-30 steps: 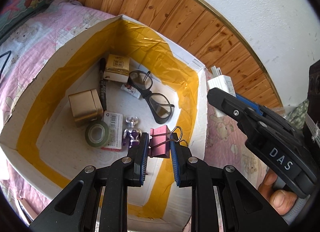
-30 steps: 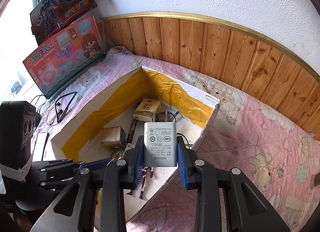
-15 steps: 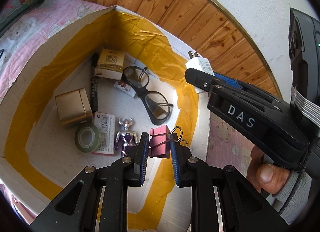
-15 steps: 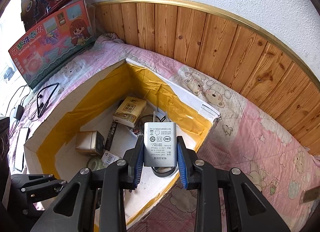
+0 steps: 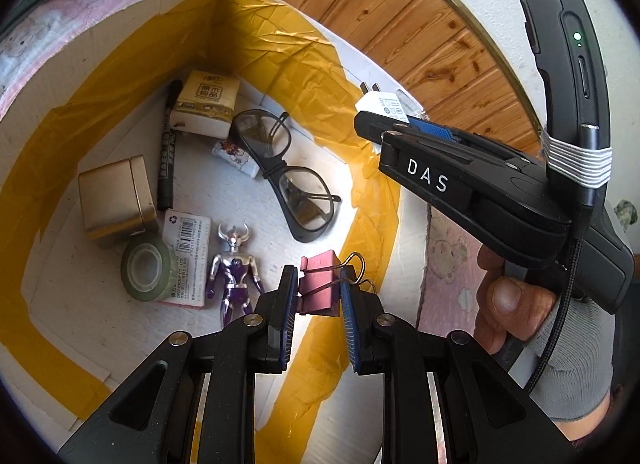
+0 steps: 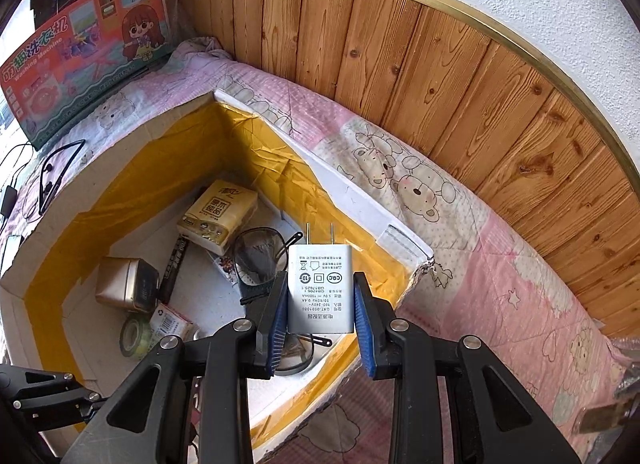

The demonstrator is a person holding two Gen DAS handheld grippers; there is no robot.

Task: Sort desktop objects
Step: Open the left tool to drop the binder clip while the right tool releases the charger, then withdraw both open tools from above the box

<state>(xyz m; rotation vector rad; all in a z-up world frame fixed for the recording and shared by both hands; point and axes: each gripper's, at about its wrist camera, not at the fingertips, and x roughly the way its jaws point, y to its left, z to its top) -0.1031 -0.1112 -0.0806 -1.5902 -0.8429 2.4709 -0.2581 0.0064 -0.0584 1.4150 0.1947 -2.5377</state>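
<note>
With both tools over the box (image 5: 120,27), my left tool (image 5: 319,296) pinches the pink binder clip (image 5: 318,290) and my right tool (image 6: 321,312) pinches the charger (image 6: 321,288); next I lower and release each inside.

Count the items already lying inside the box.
8: tissue pack at the far corner, marker, gold tin, tape roll, barcoded pack, toy figure, glasses, small printed packet. Others may be hidden behind the tools.

"DAS" on right gripper (image 5: 384,119), "Washing Machine" on toy box (image 6: 80,47)
</note>
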